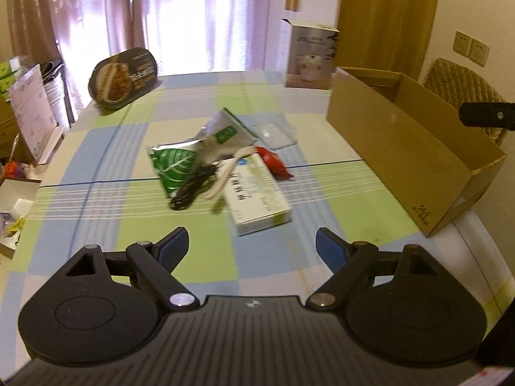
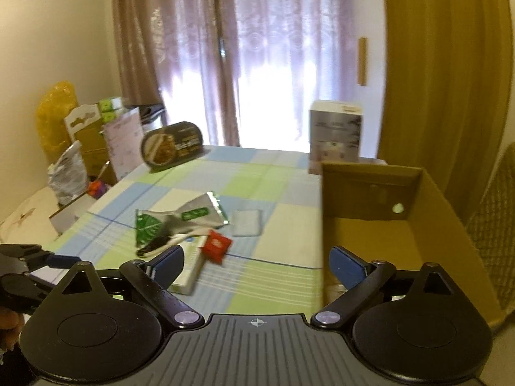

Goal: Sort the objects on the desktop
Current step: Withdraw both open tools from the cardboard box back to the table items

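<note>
Hovering above the checked green-and-blue tablecloth [image 1: 96, 173], both grippers are gaping wide, holding nothing.

Ahead-right of the left gripper [image 1: 252, 246] the open brown cardboard box [image 1: 396, 148] is standing; the right gripper [image 2: 256, 265] is facing its corner. Straight ahead are lying the white carton [image 1: 257, 199], silver-green foil pouch [image 1: 206, 148], black cable [image 1: 190, 189], red sachet [image 2: 216, 245].

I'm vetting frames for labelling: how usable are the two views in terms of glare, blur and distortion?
Left wrist view: the backlit window behind the pink curtains blows out to white, the white and green carton has smeared print, and fisheye bends the checked tablecloth. Right wrist view: same window glare, the red sachet is motion-blurred, and the brown cardboard box looks warped.
</note>
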